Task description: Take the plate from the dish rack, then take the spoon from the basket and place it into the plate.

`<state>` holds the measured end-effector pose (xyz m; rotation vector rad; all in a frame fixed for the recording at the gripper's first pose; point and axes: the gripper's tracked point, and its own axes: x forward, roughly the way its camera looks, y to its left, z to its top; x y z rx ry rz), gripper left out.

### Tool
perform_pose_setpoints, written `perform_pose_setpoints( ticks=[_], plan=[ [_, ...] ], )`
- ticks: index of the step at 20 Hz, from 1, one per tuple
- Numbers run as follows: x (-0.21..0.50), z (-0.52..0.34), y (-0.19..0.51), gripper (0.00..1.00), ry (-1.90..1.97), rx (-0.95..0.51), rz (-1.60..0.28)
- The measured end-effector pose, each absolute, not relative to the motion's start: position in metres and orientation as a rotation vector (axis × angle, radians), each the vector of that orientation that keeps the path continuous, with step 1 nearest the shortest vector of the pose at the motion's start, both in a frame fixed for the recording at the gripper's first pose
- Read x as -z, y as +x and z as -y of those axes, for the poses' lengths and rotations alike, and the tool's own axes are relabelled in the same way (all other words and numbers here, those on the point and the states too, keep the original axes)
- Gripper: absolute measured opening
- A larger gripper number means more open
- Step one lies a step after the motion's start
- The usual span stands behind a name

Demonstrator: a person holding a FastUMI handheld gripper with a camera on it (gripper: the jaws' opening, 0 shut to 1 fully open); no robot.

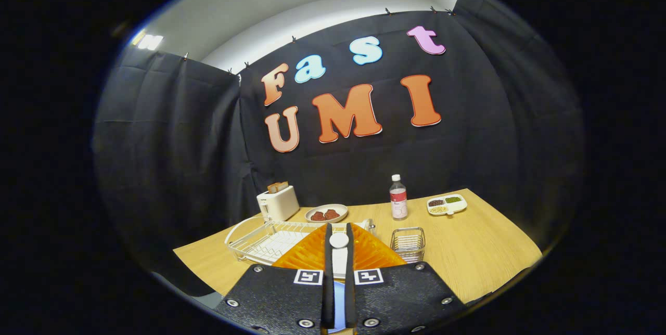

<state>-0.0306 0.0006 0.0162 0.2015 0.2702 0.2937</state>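
Jaws [339,252] nearly together, clamped on a white spoon [339,241] that stands upright between them, bowl up. Plate [364,254] lies right below and just ahead; lowering the spoon should land it there. Basket [408,244] sits right.

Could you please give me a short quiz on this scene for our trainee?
1. True or false: the bottle lies on its side.
2. What is between the fingers of the hand-held gripper? A. spoon B. fork C. knife
3. Fill in: bread sticks out of the ____.

Key: 1. False, it stands upright. 2. A. 3. toaster.
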Motion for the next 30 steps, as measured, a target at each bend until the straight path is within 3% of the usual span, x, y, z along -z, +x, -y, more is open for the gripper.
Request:
perform_pose_setpoints(
  ticks=[9, 21, 26, 28, 30],
  plan=[
    [0.031, -0.047, -0.072, 0.07, 0.220, -0.493, -0.315],
    [0.111, -0.046, -0.086, 0.08, 0.211, -0.500, -0.460],
    [0.121, -0.043, -0.089, 0.14, 0.159, -0.500, -0.482],
    [0.113, -0.044, -0.086, 0.20, 0.167, -0.498, -0.460],
    [0.103, -0.043, -0.079, 0.35, 0.173, -0.483, -0.433]
  ],
)
